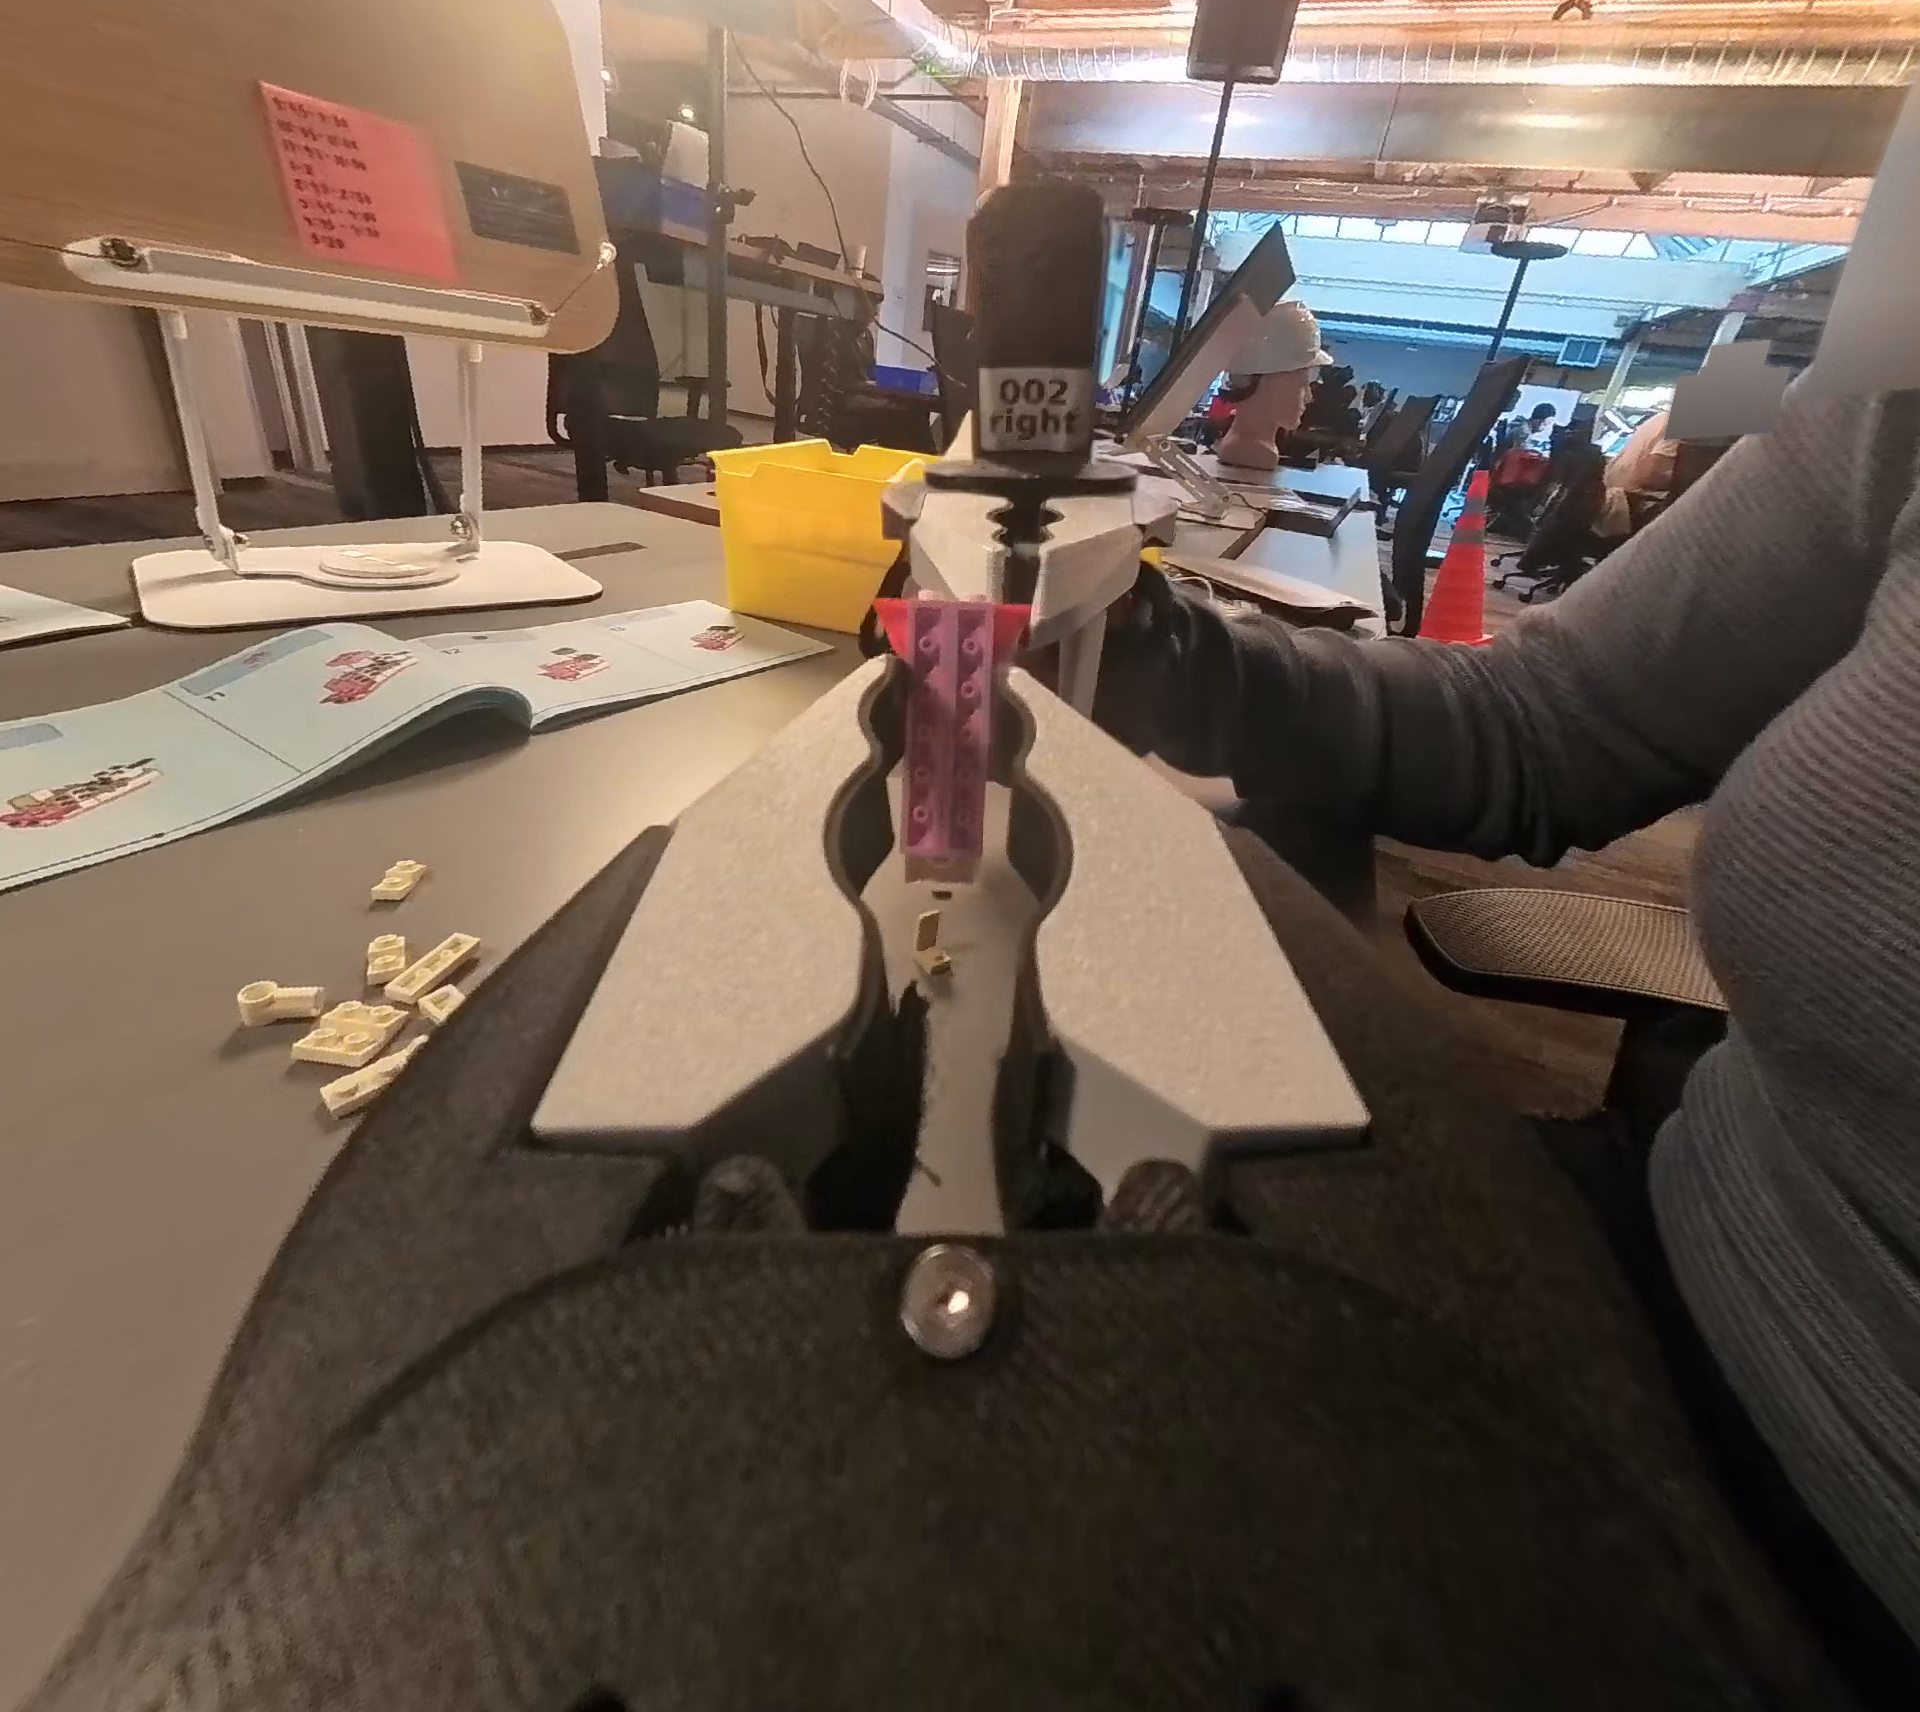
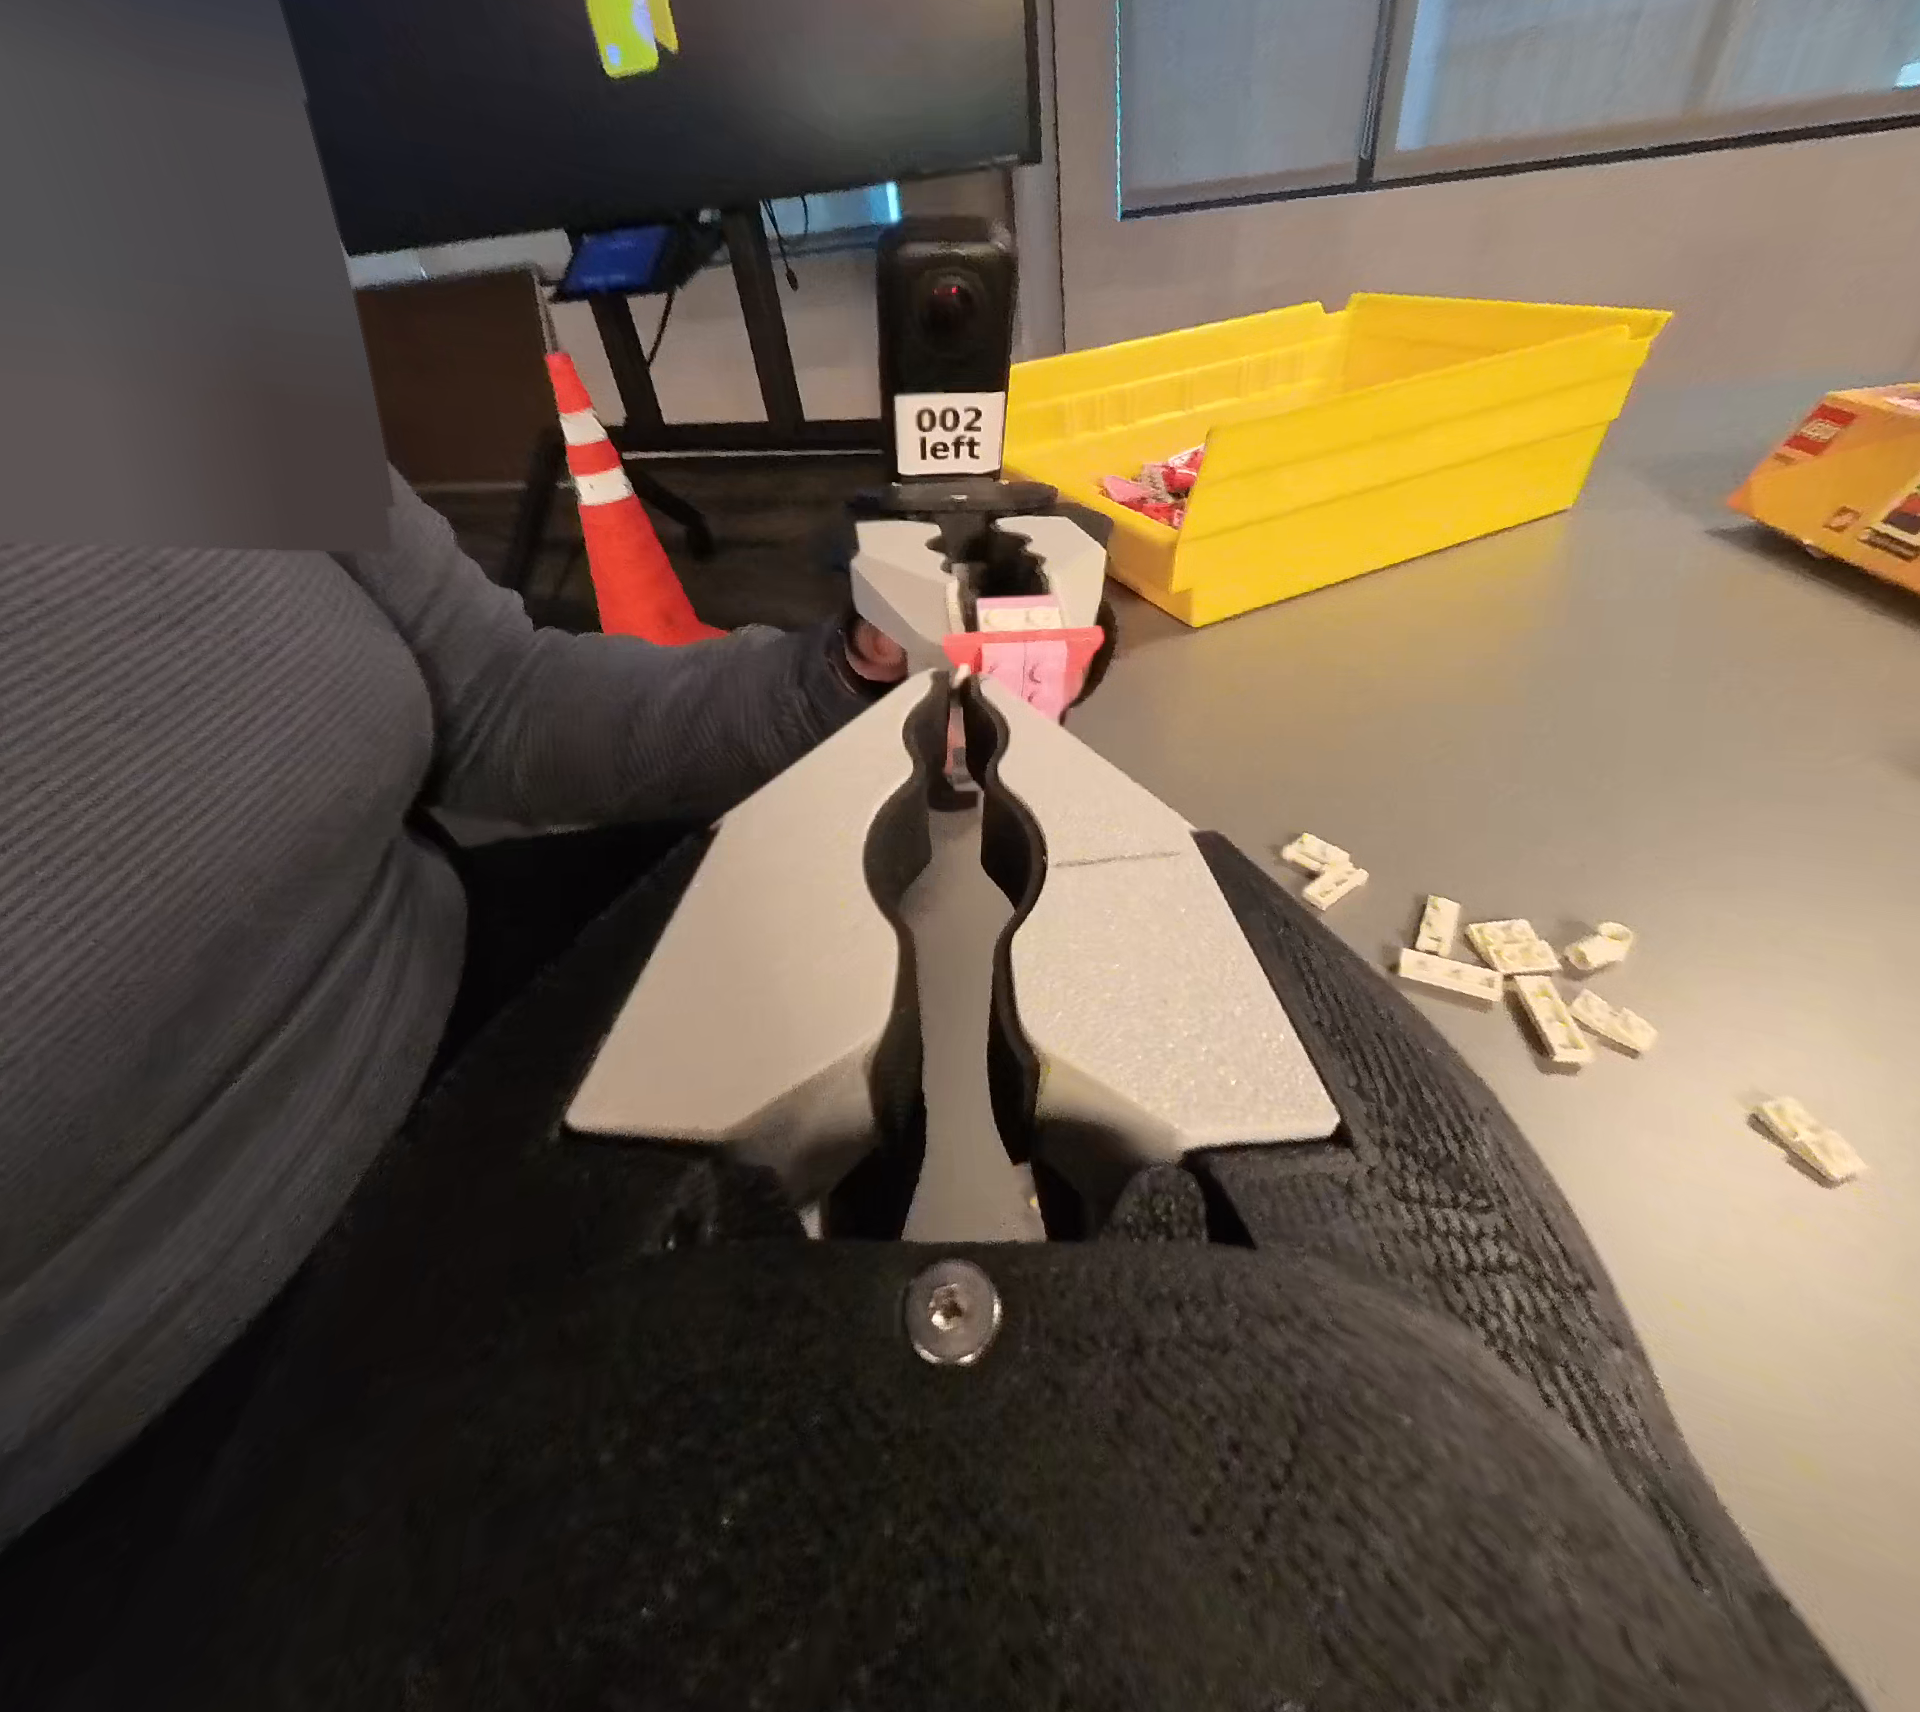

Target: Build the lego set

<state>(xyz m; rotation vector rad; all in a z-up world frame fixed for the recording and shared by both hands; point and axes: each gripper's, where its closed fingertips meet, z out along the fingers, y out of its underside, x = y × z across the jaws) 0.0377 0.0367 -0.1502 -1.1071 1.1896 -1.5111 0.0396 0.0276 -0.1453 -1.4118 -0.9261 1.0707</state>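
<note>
My left gripper [image 1: 945,675] is shut on a long pink brick assembly [image 1: 943,748]. The assembly has red pieces at its far end and a tan piece beneath, and both pads press its sides. It is held above the grey table [image 1: 156,1195]. The same assembly shows in the right wrist view [image 2: 1029,665], in the left gripper [image 2: 1003,613]. My right gripper [image 2: 958,680] is shut, with a small cream piece [image 2: 964,674] pinched at its tips. Those tips are right at the assembly's red end. In the left wrist view the right gripper [image 1: 1013,597] stands just beyond that end.
Loose cream pieces [image 1: 364,997] [image 2: 1507,966] lie on the table. An open instruction booklet [image 1: 312,706] and a wooden board on a stand [image 1: 260,52] are at the left. There is also a yellow bin [image 2: 1351,457], an orange box [image 2: 1839,467] and a person's sleeve [image 1: 1455,727]. Left and right tips are no more than a few centimetres apart.
</note>
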